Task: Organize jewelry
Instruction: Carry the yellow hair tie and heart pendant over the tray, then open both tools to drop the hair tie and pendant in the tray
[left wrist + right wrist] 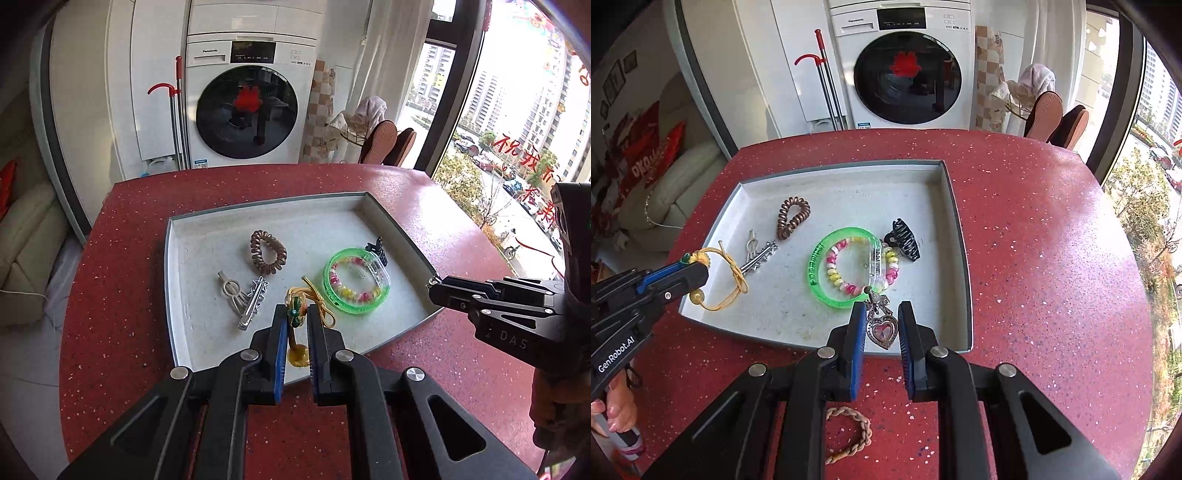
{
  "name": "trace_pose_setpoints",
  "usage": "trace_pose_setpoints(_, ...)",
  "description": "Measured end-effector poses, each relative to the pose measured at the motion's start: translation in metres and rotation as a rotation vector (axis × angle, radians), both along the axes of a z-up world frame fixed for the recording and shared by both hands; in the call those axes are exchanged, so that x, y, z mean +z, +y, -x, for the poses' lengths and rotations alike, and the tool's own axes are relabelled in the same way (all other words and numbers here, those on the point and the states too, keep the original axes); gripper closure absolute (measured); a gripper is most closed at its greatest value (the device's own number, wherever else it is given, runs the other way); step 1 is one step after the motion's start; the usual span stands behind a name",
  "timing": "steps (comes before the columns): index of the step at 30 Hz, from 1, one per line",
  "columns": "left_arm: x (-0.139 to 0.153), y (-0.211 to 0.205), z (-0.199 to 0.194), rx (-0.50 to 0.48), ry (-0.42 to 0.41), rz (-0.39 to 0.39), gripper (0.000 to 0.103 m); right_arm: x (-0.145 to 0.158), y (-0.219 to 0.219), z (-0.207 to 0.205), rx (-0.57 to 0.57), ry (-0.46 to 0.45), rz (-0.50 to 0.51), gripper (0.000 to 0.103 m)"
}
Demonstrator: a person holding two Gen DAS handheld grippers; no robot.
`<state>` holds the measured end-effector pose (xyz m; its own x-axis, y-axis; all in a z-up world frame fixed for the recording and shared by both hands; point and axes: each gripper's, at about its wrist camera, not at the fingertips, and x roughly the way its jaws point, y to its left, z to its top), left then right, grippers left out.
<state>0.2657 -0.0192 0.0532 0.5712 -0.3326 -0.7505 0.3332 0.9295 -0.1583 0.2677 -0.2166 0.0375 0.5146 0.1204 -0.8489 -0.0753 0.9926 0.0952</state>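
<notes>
So we've got the left gripper (pixel 297 314) clamped tight on a yellow elastic hair tie (pixel 728 275) with a green charm and amber bead, dangling over the near left corner of the grey tray (pixel 955 206). Our right gripper (pixel 882 321) has a heart pendant (pixel 884 330) hanging between its nearly closed pads, over the tray's near edge. In the tray: green bangle (pixel 827 258), bead bracelet (pixel 846 284), brown coil tie (pixel 792 218), silver clips (pixel 759 256), black claw clip (pixel 905 240). A braided bracelet (pixel 849 432) lies on the red table (pixel 1052 258).
</notes>
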Motion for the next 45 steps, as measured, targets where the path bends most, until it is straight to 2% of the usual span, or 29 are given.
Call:
trace_pose_setpoints(11,-0.043,-0.017,-0.042,-0.019,0.090,-0.066,0.075,-0.039,-0.009,-0.034,-0.048,0.070,0.017,0.084)
trace_pose_setpoints(18,-0.063,-0.020,-0.052,0.022,0.093,-0.128,0.075,-0.050,-0.009,-0.046,-0.070,0.071,0.010,0.084)
trace_pose_setpoints(32,-0.075,-0.026,-0.049,0.042,0.054,-0.239,0.074,-0.051,-0.006,-0.042,-0.068,0.053,0.025,0.083)
trace_pose_setpoints(35,-0.073,-0.027,-0.048,0.037,0.046,-0.240,0.074,-0.049,-0.008,-0.042,-0.073,0.053,-0.001,0.073)
trace_pose_setpoints(37,-0.071,-0.027,-0.047,0.040,0.035,-0.236,0.074,-0.047,-0.010,-0.041,-0.079,0.046,-0.014,0.061)
trace_pose_setpoints(41,-0.065,-0.027,-0.042,0.045,0.009,-0.233,0.074,-0.040,-0.013,-0.038,-0.086,0.035,-0.050,0.056)
trace_pose_setpoints(45,-0.057,-0.027,-0.037,0.059,-0.026,-0.242,0.074,-0.032,-0.016,-0.034,-0.091,0.019,-0.087,0.044)
